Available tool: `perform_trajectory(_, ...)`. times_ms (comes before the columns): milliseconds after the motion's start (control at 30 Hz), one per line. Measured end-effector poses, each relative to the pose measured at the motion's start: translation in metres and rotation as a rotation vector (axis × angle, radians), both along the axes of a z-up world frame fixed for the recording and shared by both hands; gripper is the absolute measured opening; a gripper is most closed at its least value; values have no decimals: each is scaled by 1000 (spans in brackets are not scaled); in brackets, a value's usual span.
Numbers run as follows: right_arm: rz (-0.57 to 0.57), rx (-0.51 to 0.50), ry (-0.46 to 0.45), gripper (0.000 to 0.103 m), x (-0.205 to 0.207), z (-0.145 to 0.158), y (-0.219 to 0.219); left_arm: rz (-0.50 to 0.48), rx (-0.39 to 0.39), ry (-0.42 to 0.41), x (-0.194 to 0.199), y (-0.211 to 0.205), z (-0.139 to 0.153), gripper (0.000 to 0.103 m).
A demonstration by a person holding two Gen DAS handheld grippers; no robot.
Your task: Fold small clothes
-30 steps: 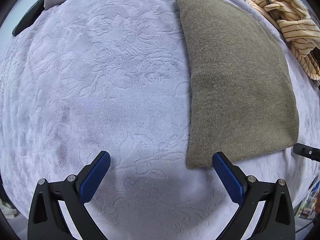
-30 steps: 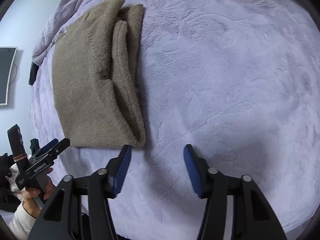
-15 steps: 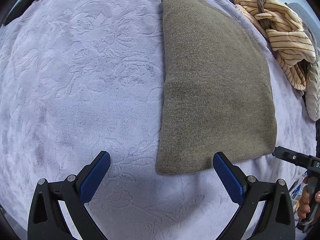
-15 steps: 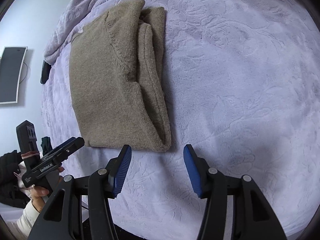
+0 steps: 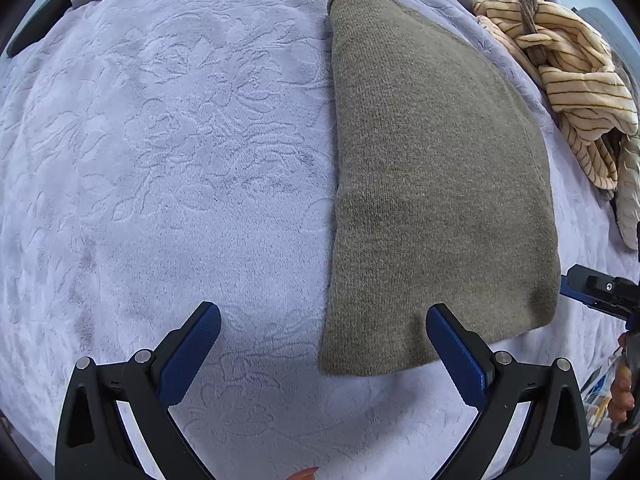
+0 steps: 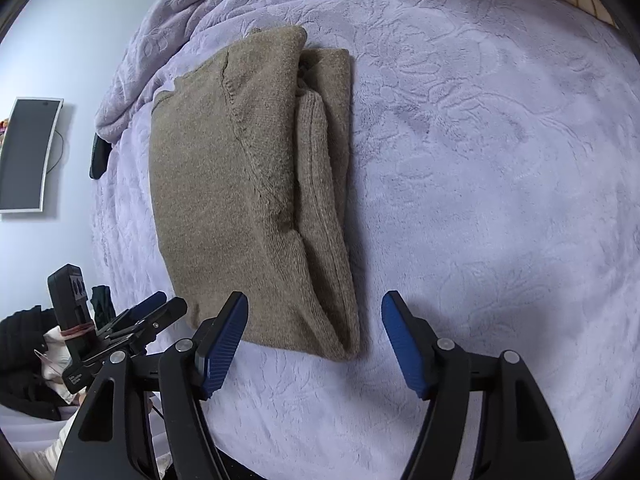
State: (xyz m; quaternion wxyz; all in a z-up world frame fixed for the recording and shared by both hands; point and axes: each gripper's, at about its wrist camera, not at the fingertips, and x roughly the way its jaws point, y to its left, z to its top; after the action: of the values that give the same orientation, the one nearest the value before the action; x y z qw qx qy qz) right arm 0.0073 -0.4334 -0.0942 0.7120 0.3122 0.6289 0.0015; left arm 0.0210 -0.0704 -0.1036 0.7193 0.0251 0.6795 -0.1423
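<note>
Blue-padded left gripper (image 5: 322,338) and right gripper (image 6: 314,320) hover with jaws apart, holding nothing, over the folded olive sweater (image 6: 256,184) lying on the lavender embossed blanket (image 5: 168,168). Striped garment (image 5: 568,92) is partly cut off.

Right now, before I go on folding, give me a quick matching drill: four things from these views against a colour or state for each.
Things:
1. sweater
2. striped garment
3. blanket
4. left gripper

States:
A. lavender, embossed
B. open, holding nothing
C. olive, folded flat
D. cream, crumpled in a heap

Pairs: 1-C, 2-D, 3-A, 4-B
</note>
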Motion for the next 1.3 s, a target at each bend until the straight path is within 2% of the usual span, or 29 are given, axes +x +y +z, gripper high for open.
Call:
perform_trajectory(67,-7,10,-3,80,2,-1,-2,-5,0,0,2,-1,-1,103)
perform_trajectory(167,-22,21,-6,80,3,-3,-6,-6,-28,11,4,1,-2,103)
perform_trajectory(333,-42,48,-19,80,11,-6,-16,-10,-129,60,15,2,-6,103)
perform_trajectory(433,-41,75,-39,80,19,-8,-23,-38,-152,73,19,-3,-11,103)
perform_trajectory(667,-11,136,-98,80,59,-14,-39,-115,-232,117,26,-23,-24,103)
perform_trajectory(900,14,217,-103,81,98,-42,-50,-178,-315,118,35,-49,-27,103)
perform_trajectory(1067,23,347,-160,86,121,-47,-49,-191,-301,110,41,-59,-32,103)
perform_trajectory(1200,62,347,-139,86,138,-58,-39,-185,-281,118,40,-58,-38,103)
perform_trajectory(1300,22,336,-88,84,141,-67,-38,-167,-264,126,41,-59,-39,102)
